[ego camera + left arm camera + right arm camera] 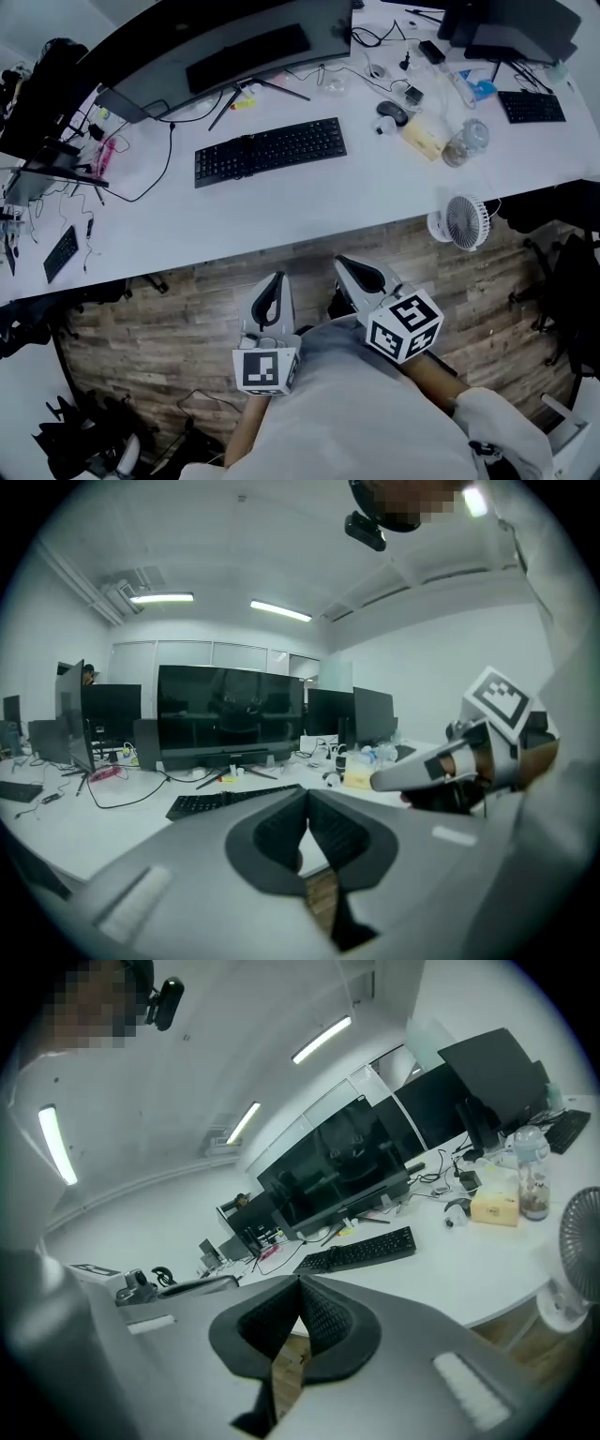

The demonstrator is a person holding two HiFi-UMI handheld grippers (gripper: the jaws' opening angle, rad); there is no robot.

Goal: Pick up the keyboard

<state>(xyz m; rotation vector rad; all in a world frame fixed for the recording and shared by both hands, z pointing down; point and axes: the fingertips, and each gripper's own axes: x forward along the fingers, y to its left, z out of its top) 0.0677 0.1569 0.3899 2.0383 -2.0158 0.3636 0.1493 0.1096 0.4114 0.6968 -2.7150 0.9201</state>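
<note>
A black keyboard (270, 150) lies flat on the white desk (309, 202), in front of the big curved monitor (225, 47). It also shows in the left gripper view as the keyboard (230, 800), and in the right gripper view as the keyboard (361, 1250). My left gripper (275, 278) and right gripper (345, 262) are held close to my body over the wooden floor, short of the desk's near edge and well away from the keyboard. Both have their jaws closed tip to tip with nothing between them.
A small white fan (462, 221) stands at the desk's near edge on the right. A mouse (392, 112), a clear jar (466, 141), a yellowish box (424, 136) and a second keyboard (531, 105) lie at the right. Cables (141, 178) trail left of the keyboard.
</note>
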